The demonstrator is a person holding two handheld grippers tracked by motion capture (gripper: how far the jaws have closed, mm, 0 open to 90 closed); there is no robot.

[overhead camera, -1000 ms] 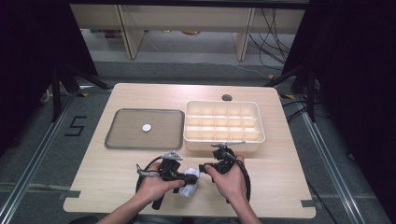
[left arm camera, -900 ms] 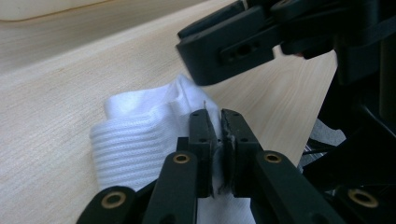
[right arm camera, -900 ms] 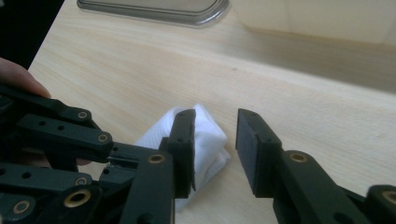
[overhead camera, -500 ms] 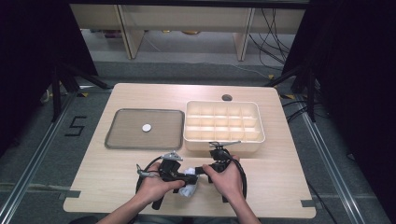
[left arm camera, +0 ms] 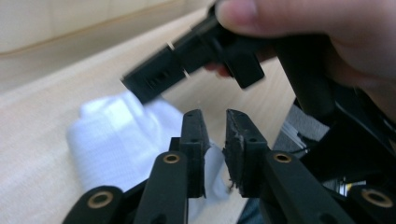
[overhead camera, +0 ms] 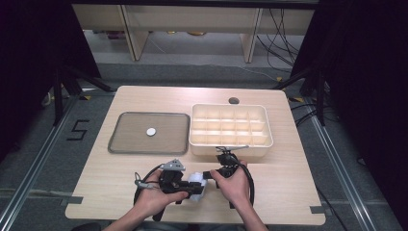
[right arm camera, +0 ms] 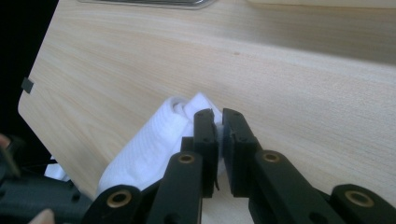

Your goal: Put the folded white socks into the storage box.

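Observation:
A crumpled white cloth (overhead camera: 197, 183) lies near the table's front edge between my two hands. My left gripper (overhead camera: 186, 186) reaches it from the left. In the left gripper view its jaws (left arm camera: 214, 119) stand a little apart, having just been opening, with a bit of cloth (left arm camera: 112, 135) low in the gap and nothing pressed. My right gripper (overhead camera: 208, 175) comes in from the right. In its own view the jaws (right arm camera: 218, 114) have just been closing and pinch a fold of the cloth (right arm camera: 159, 140). A blurred right-gripper jaw (left arm camera: 187, 65) shows above the cloth in the left gripper view.
A cream compartment box (overhead camera: 230, 126) stands just behind the right hand. To its left is a grey tray (overhead camera: 130, 139) with a small white disc (overhead camera: 151, 131). A round hole (overhead camera: 234, 101) marks the table's back. The table's front edge runs close under both hands.
The right hand has edged left towards the cloth, and its jaws have come together on it. The left hand has stayed where it was.

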